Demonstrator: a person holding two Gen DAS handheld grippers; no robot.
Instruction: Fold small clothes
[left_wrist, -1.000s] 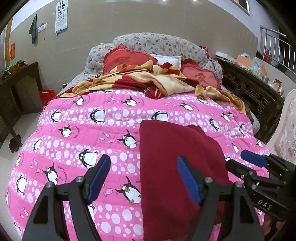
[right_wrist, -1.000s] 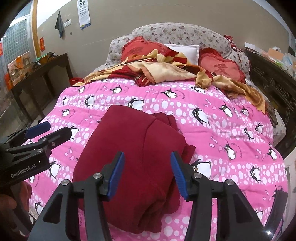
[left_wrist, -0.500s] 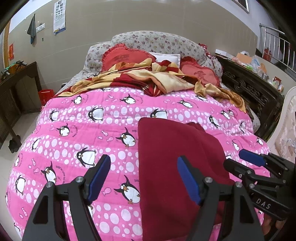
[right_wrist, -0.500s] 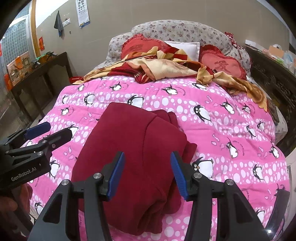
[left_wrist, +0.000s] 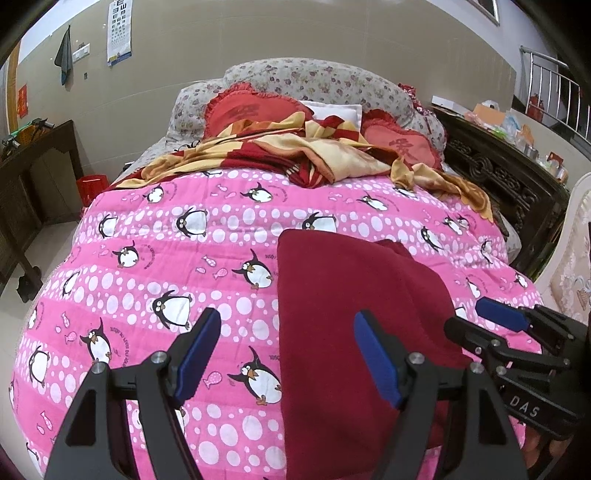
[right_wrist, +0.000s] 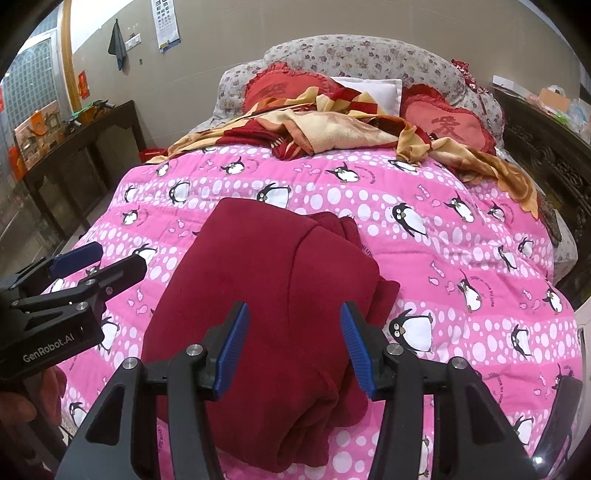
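A dark red garment (left_wrist: 354, 317) (right_wrist: 273, 310) lies folded into a long bundle on the pink penguin quilt (left_wrist: 184, 266) (right_wrist: 461, 258). My left gripper (left_wrist: 286, 349) hovers above the garment's left edge, open, with nothing between its blue pads. My right gripper (right_wrist: 293, 341) hangs open over the garment's near half, its pads clear of the cloth. Each gripper shows in the other's view: the right gripper (left_wrist: 491, 325) at the right edge, the left gripper (right_wrist: 92, 262) at the left edge.
A rumpled red and yellow blanket (left_wrist: 314, 155) and red heart cushions (right_wrist: 450, 125) lie at the head of the bed. Dark wooden tables (left_wrist: 33, 173) stand on the left, a carved dark cabinet (left_wrist: 509, 192) on the right. A pale chair (left_wrist: 572, 251) is at far right.
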